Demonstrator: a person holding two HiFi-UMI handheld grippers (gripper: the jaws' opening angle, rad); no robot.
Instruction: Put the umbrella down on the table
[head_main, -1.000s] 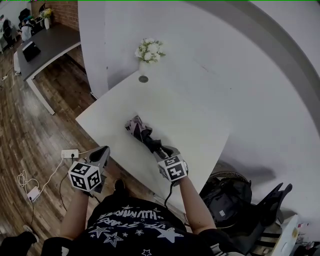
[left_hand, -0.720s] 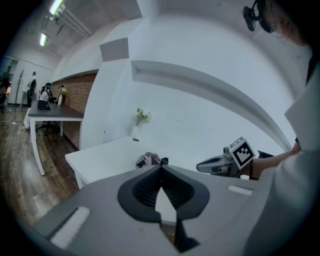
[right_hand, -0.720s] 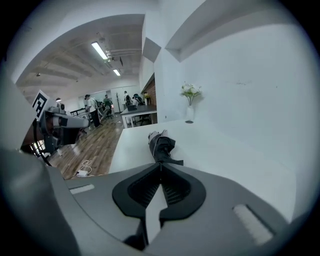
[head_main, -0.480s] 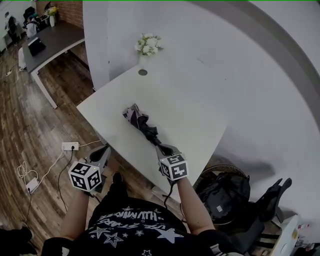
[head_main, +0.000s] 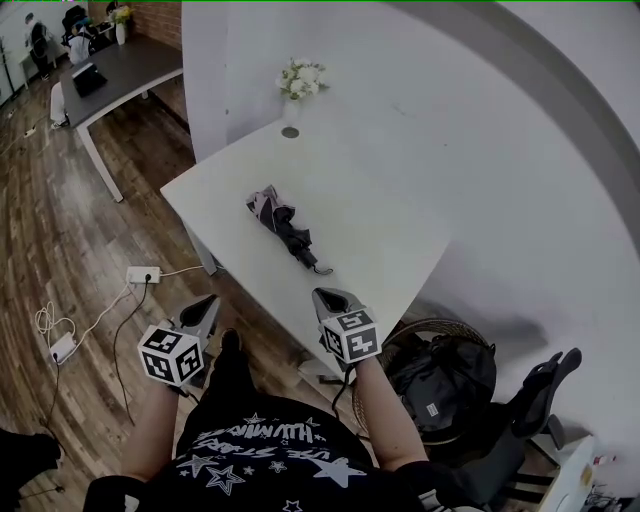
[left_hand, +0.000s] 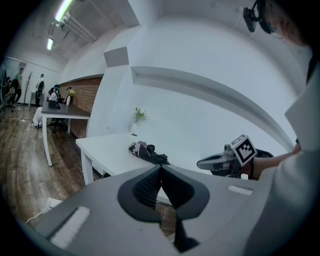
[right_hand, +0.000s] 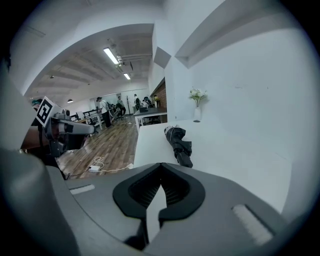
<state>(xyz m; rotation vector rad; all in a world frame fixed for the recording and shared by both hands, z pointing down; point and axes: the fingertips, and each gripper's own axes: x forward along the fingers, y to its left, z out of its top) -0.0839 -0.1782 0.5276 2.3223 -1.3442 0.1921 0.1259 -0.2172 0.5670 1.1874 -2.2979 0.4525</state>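
Note:
A folded dark umbrella (head_main: 284, 226) lies flat on the white table (head_main: 380, 200), its handle end toward the near edge. Nothing holds it. My right gripper (head_main: 325, 297) hangs off the table's near edge, a short way back from the handle, with its jaws shut and empty. My left gripper (head_main: 205, 309) is over the wooden floor left of the table, also shut with nothing in it. The left gripper view shows the umbrella (left_hand: 146, 151) ahead and the right gripper (left_hand: 220, 161) beside it. In the right gripper view the umbrella (right_hand: 179, 142) lies ahead on the tabletop.
A vase of white flowers (head_main: 300, 83) and a small round disc (head_main: 290, 131) stand at the table's far corner. A black backpack (head_main: 440, 380) and a chair (head_main: 540, 400) sit at the right. A power strip (head_main: 143, 274) with cables lies on the floor, a dark desk (head_main: 120, 70) beyond.
The right gripper let go of the umbrella's handle, drew back off the table and shut. The left gripper drew back too. The umbrella stays lying on the table.

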